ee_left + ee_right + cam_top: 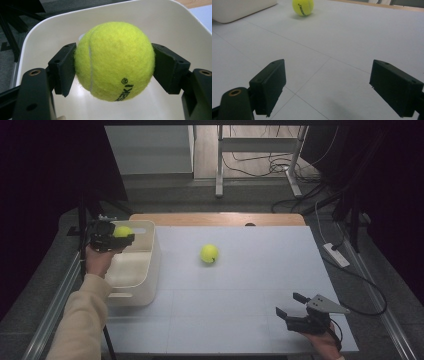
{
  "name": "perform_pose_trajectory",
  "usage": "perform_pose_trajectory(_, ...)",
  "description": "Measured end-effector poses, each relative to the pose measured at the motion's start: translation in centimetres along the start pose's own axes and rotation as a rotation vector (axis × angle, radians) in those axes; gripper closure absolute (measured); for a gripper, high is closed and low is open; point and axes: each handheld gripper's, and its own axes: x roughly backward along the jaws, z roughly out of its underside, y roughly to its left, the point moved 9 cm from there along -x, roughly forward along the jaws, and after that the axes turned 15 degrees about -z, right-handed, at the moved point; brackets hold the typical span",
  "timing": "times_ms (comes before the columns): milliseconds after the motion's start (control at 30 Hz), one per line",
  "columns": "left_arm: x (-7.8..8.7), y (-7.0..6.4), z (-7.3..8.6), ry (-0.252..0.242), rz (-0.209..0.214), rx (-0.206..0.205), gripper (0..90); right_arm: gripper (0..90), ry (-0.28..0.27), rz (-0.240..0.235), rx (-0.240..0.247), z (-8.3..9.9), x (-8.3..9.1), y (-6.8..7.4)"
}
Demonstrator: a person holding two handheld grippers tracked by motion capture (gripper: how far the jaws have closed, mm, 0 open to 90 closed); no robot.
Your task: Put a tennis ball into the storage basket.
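Item: left tool [113, 67] pinching a tennis ball [114, 61], hovering over the white bin [175, 22]; releasing comes next. Right tool [332, 87] spread, facing second ball [303, 7] on desk [362, 37].

Held tennis ball [113, 61]: yellow felt, fuzzy, matt.
Loose tennis ball [209, 253]: same napped felt.
Bin [150, 265]: cream plastic, smooth, slight sheen.
Left gripper [113, 67]: black matt plastic jaws.
Desk [240, 290]: pale, smooth, matt top; wood-look strip along far edge.
Sleeve [80, 320]: beige cloth.
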Motion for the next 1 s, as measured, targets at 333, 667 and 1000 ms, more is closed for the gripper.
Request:
perform_pose_trajectory(333, 0.3, 0.4, -0.1, -0.009, -0.01, 0.016, 26.3, 13.7, 0.001, -0.002, 0.0, 0.0, -0.1, 0.1)
perform_pose_trajectory(667, 1.8, 0.1, -1.3, -0.084, 0.043, 0.09, 11.8, 13.6, 0.003, -0.004, 0.0, 0.0, -0.1, 0.1)
perform_pose_trajectory(1000, 4.1, -1.2, -1.9, -0.161, 0.13, 0.085, 9.9, 13.7, -0.001, -0.003, -0.001, 0.0, -0.1, 0.1)
